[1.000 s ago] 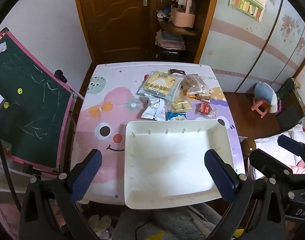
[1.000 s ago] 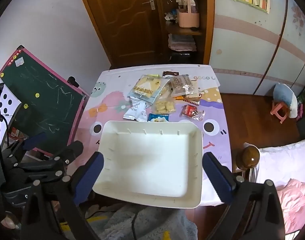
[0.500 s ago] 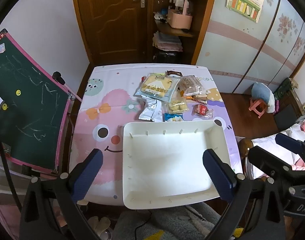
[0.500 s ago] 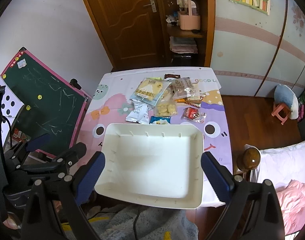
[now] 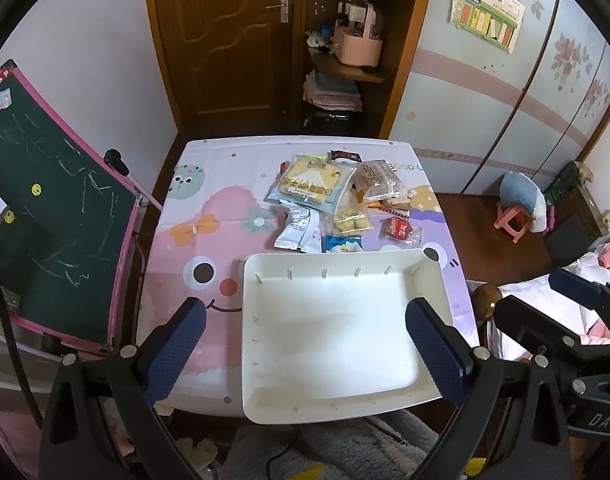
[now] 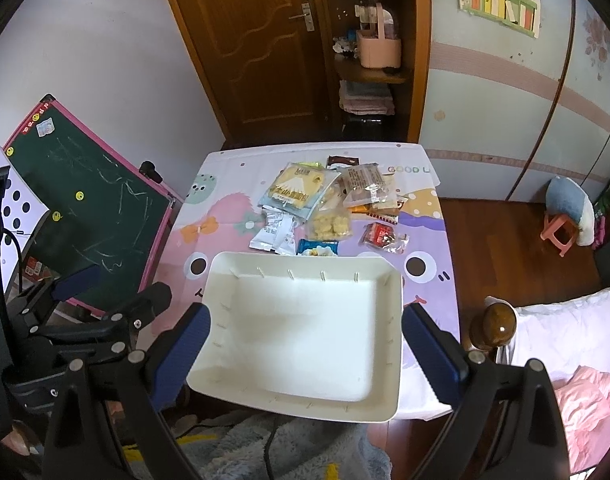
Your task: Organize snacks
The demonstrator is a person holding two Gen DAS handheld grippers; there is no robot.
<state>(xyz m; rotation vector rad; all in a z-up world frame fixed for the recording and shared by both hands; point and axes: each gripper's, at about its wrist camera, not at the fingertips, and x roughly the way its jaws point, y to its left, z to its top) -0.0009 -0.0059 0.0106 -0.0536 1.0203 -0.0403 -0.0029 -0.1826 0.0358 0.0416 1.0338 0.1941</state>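
Here, snack packets (image 5: 325,204): beyond both jaws; we judged them light, crinkly, slippery, best pinched at sealed edges.
Left gripper (image 5: 305,344), right gripper (image 6: 305,346): jaws wide apart, holding nothing.

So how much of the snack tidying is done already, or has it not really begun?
It has barely begun. The white tray on the table holds nothing yet. Nothing is in hand: the left gripper and right gripper are both open and held above the near edge. All the snacks lie heaped beyond the tray, including the big bread bag and a small red packet. All of them are left to move.
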